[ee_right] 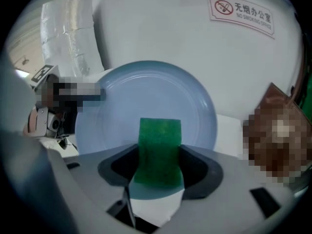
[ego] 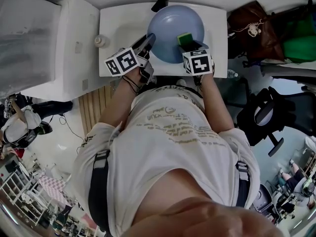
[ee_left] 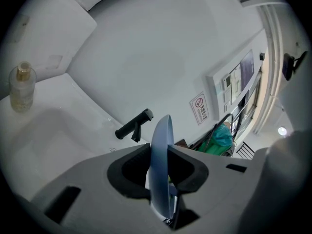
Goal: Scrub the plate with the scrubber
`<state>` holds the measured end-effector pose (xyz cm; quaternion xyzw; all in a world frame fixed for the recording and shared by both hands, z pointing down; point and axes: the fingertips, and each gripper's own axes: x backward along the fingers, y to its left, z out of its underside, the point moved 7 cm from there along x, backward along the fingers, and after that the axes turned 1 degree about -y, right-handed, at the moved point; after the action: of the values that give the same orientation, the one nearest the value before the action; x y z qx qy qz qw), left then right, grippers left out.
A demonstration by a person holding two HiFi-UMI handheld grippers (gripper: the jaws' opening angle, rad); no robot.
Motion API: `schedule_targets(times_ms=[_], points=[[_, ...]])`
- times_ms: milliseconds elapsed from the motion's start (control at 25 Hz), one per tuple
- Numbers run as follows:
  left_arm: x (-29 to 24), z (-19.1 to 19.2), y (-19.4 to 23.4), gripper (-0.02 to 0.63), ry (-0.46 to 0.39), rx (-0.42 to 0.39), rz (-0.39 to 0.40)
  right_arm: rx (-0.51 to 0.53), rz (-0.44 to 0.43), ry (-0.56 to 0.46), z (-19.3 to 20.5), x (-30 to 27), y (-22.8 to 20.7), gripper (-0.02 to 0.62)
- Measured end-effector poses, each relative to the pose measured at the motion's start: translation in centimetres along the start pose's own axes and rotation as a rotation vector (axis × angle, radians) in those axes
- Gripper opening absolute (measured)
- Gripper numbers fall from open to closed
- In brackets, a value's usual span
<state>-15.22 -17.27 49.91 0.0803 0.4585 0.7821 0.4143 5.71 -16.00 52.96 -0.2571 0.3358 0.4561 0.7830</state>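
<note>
Step in hand: I judge it is the scrubbing itself, since the scrubber point(ego: 186, 37) lies against the face of the plate point(ego: 170, 28), above the sink point(ego: 118, 23).
Next move: probably rubbing strokes over the face, while the rim is kept steady.
Left gripper point(ee_left: 161, 177): clamped on the plate's rim, above the sink.
Right gripper point(ee_right: 158, 167): clamped on the scrubber, above the sink's near edge.
Plate: pale blue, round, smooth, with a thin raised rim; held tilted.
Scrubber: green, rectangular, with a coarse, fibrous look.
Sink: white and glossy.
</note>
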Motion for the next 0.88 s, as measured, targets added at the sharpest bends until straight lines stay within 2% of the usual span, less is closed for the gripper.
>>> schedule_targets(times_ms=[240,520,680,880], points=[[-0.1,0.5,-0.4,0.086,0.016,-0.027,0.007,-0.040,0.056,-0.039,-0.3,0.6,-1.8,0.252],[0.1,1.3,-0.1,0.080,0.032,0.038,-0.008,-0.017,0.187,-0.181,-1.5,2.3,-3.6,0.250],[0.2,1.9,0.8,0.072,0.032,0.107,-0.043,-0.005,0.179,-0.254,-2.1,3.1,-3.6,0.250],[0.5,2.1,1.8,0.057,0.042,0.107,-0.084,-0.005,0.144,-0.384,-3.4,4.7,-2.9,0.250]])
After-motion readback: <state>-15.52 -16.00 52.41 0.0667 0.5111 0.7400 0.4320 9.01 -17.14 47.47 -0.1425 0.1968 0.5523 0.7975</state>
